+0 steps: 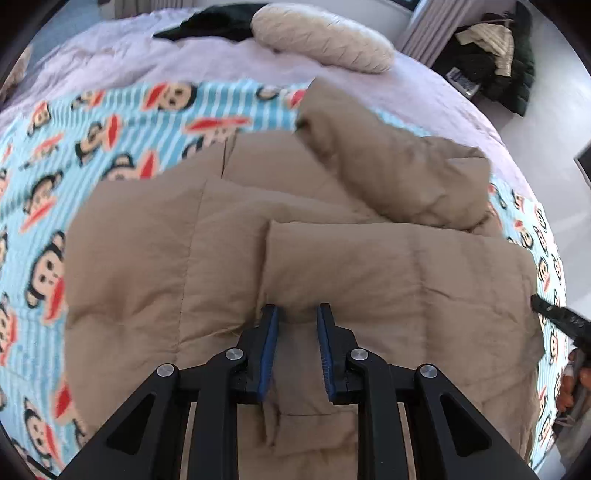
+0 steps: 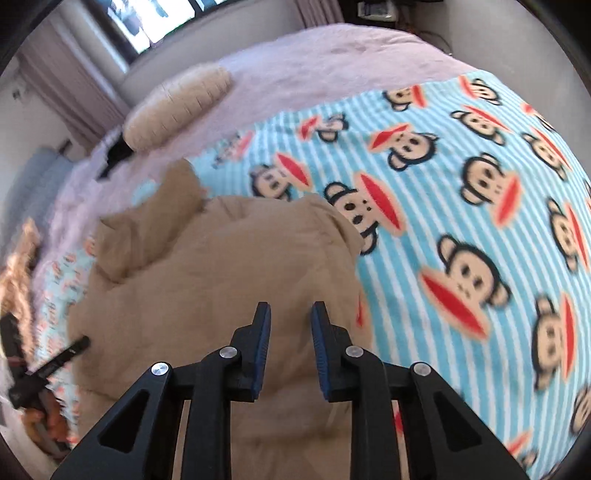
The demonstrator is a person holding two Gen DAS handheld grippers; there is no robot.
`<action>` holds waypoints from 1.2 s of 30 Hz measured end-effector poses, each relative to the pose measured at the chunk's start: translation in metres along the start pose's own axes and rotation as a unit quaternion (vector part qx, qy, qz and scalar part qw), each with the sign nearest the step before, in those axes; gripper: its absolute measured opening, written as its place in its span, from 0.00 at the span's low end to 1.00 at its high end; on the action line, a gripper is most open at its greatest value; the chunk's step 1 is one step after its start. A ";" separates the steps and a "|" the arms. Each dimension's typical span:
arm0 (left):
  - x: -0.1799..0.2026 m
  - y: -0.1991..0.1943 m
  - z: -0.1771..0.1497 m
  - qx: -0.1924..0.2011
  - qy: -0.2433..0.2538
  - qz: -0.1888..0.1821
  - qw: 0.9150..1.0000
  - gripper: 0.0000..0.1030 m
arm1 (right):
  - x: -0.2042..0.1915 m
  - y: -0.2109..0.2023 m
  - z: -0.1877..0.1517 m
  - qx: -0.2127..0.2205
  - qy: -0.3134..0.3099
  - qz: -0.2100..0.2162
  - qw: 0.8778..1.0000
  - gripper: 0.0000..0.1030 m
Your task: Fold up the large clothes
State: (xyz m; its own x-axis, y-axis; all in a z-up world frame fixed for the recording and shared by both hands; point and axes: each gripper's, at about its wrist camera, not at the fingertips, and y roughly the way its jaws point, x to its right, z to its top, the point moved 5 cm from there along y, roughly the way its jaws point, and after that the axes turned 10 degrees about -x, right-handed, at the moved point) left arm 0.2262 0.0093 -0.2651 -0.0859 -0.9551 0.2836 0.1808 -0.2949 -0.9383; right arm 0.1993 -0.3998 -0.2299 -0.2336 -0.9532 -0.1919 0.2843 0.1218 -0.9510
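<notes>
Left wrist view: the tan quilted coat lies spread on the monkey-print blanket of the bed, one sleeve folded across its far side. The left tongs stand apart over the coat's near panel, clamping nothing; whether the tips touch the cloth I cannot tell. The coat looks puffy, soft and light but bulky: it should sag and slide rather than hold a crease, so a pinch on a stitched hem or panel edge would likely serve better than one on the padded middle. Beyond the coat lie a cream pillow and a dark garment; at the coat's right edge a black tip of the other tool pokes in.

Right wrist view: the right tongs are likewise apart and empty above the coat. This view shows the wide bare blanket right of the coat, room for folding, and a window beyond the pillow; the left view alone shows the coat's quilt seams and a clothes pile off the bed.
</notes>
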 end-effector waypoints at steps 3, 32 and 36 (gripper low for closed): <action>0.000 0.011 0.002 -0.008 0.002 -0.005 1.000 0.23 | 0.018 0.031 0.005 -0.019 0.023 -0.002 1.000 0.21; 0.017 -0.094 -0.104 0.022 0.014 0.087 0.996 1.00 | 0.014 -0.048 -0.125 -0.059 0.052 0.046 0.996 0.66; 0.019 -0.098 -0.129 0.007 0.006 0.111 0.994 1.00 | 0.006 -0.054 -0.143 -0.065 0.044 0.052 0.996 0.70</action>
State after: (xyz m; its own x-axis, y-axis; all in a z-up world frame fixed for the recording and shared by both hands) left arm 0.0803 0.0235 -0.1930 -0.0538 -0.9963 0.0667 0.2096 -0.0765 -0.9748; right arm 0.0497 -0.3722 -0.2143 -0.2921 -0.9059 -0.3066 0.1898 0.2593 -0.9470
